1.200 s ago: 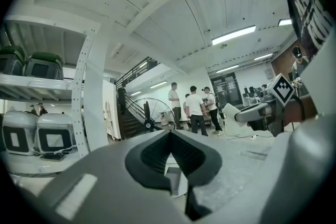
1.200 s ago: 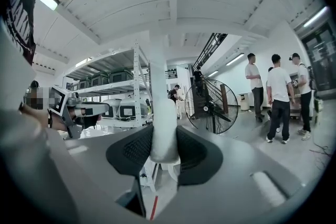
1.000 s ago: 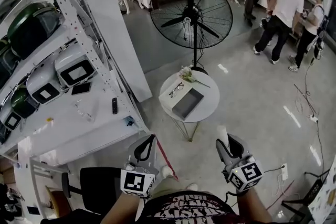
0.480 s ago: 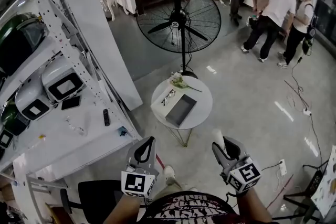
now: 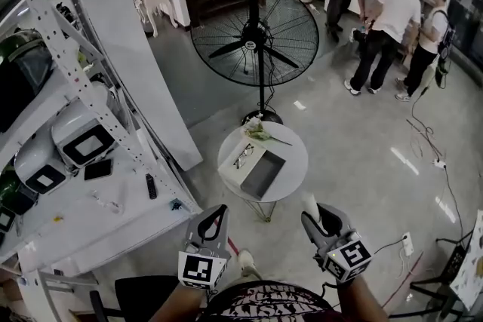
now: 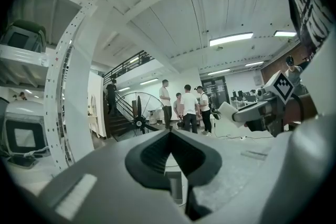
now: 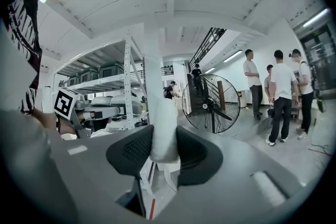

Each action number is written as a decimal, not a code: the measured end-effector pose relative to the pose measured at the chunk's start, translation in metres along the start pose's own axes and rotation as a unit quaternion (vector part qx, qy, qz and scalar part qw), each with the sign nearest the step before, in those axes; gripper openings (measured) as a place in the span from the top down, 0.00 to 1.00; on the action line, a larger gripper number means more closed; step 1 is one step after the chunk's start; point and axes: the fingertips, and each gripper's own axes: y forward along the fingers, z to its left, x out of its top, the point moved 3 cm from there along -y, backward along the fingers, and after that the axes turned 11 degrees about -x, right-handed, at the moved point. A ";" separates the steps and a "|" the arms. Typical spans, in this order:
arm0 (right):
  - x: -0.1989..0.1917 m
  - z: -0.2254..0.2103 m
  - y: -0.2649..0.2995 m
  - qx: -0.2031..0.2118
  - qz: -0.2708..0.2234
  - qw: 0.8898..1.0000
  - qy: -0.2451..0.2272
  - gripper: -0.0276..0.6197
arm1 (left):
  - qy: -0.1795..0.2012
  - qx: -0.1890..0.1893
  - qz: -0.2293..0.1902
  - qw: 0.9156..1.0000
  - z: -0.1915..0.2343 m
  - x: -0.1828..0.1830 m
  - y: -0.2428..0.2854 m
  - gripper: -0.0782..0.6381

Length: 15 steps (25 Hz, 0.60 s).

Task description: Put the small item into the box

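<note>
The round worktop point(image 5: 293, 161) and its open box point(image 5: 261, 174) have drawn closer. The right tongs point(image 5: 311, 213) grip the white small item point(image 5: 309, 200), the left tongs point(image 5: 218, 212) are clenched and empty, so delivery looks near.

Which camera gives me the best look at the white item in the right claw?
Right gripper view: the white item stands close up, clamped between the pads of the right claw. The head view shows only its tip beyond the claw; the left gripper view shows it small, at the right.
</note>
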 end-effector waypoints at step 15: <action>0.006 0.016 0.093 0.016 0.012 1.000 0.003 0.71 | -0.016 -0.015 0.019 1.000 0.086 -0.026 0.040 0.89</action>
